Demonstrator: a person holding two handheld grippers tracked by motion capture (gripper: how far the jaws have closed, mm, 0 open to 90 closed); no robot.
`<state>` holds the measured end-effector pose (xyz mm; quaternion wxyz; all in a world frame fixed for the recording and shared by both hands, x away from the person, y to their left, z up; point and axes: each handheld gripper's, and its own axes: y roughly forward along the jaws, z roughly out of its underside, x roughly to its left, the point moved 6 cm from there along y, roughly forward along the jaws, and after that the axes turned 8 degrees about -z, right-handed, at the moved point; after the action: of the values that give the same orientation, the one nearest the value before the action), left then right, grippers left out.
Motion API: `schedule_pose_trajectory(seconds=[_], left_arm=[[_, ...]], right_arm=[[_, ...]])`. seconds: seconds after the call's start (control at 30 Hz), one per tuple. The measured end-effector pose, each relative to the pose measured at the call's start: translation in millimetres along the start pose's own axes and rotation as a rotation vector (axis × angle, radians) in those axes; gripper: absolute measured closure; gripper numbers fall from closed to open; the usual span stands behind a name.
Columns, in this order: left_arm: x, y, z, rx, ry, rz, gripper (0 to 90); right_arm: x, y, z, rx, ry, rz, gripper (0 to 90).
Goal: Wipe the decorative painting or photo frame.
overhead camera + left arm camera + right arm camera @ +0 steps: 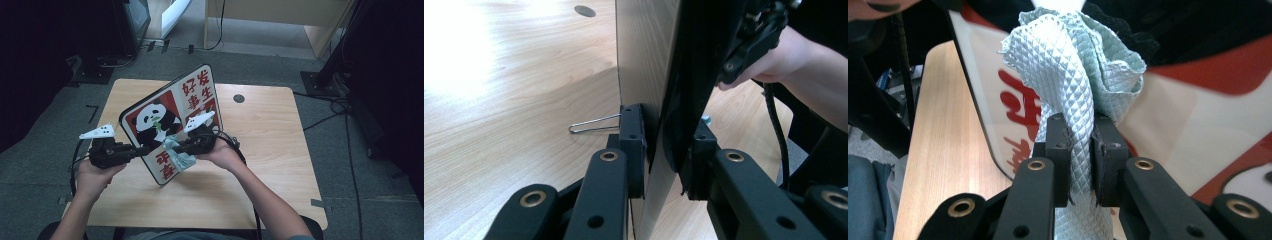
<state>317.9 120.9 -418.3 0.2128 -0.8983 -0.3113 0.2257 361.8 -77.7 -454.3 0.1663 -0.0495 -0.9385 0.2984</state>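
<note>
Panda board [172, 125] held tilted on edge above the surface [260, 165], clamped at its lower left edge by left gripper [663, 150] jaws; right gripper [1081, 150] jaws pinching pale green cloth [1075, 65] against the board's face. Likely risk: hard wiping levering the board out of that thin edge grip. Cloth slipping loose too, if pressed sideways.

The cloth [1075, 75] hides part of the board's [1173, 125] red lettering.

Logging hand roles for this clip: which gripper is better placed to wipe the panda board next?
The right gripper: it is shut on the cloth, right at the panda board. The left gripper clamps the board's edge upright.
</note>
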Motion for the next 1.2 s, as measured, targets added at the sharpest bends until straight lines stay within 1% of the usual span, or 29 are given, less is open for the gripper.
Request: schedule_pose_trajectory(seconds=[0.03, 0.1, 0.13, 0.2, 0.27, 0.37, 0.5, 0.57, 0.63, 0.7, 0.8, 0.93, 1.07, 1.2], left_arm=[[-0.1, 0.0, 0.0, 0.000, 0.001, -0.001, 76.4], [-0.4, 0.0, -0.2, 0.000, 0.001, -0.001, 76.4], [-0.4, 0.0, -0.2, 0.002, 0.002, -0.001, 76.4], [-0.2, 0.0, -0.3, 0.003, 0.002, 0.002, 76.3], [0.4, 0.1, -0.5, 0.003, 0.002, 0.005, 76.2], [1.2, 0.3, -0.7, 0.003, -0.001, 0.010, 76.2], [1.4, 0.5, -1.0, 0.002, -0.006, 0.018, 76.0], [0.9, 0.6, -1.2, 0.005, -0.001, 0.017, 75.9], [1.2, 0.5, -1.4, 0.007, 0.001, 0.017, 76.0], [1.5, 0.5, -1.4, 0.008, -0.004, 0.022, 75.8], [3.0, 0.8, -1.6, 0.006, -0.012, 0.033, 75.5], [3.0, 0.9, -1.8, 0.007, -0.006, 0.028, 75.7], [2.7, 0.9, -2.1, 0.007, 0.001, 0.022, 75.8], [3.0, 1.0, -2.3, 0.007, 0.006, 0.019, 75.9]], right_arm=[[0.4, 1.2, 1.8, 0.002, 0.007, 0.000, 80.7], [-0.4, 3.0, 6.1, 0.005, 0.004, 0.000, 80.7], [-0.2, 4.4, 8.6, 0.008, 0.014, -0.003, 80.8], [-0.9, 7.7, 15.3, 0.028, 0.017, 0.000, 80.8], [-1.2, 11.2, 22.0, 0.048, 0.030, 0.001, 80.7], [-2.8, 15.2, 29.3, 0.057, 0.043, -0.009, 80.8], [-3.0, 20.1, 38.3, 0.063, 0.063, -0.009, 80.7], [-3.1, 23.2, 44.3, 0.079, 0.072, -0.007, 80.7], [-3.8, 25.8, 49.3, 0.084, 0.083, -0.017, 80.7], [-5.0, 26.5, 51.5, 0.079, 0.097, -0.030, 80.7], [-4.8, 28.7, 55.8, 0.084, 0.101, -0.020, 80.7], [-5.2, 32.0, 61.1, 0.100, 0.115, -0.017, 80.6], [-5.3, 33.6, 65.2, 0.132, 0.119, -0.012, 80.6], [-3.2, 30.8, 63.6, 0.131, 0.147, -0.025, 80.7]])
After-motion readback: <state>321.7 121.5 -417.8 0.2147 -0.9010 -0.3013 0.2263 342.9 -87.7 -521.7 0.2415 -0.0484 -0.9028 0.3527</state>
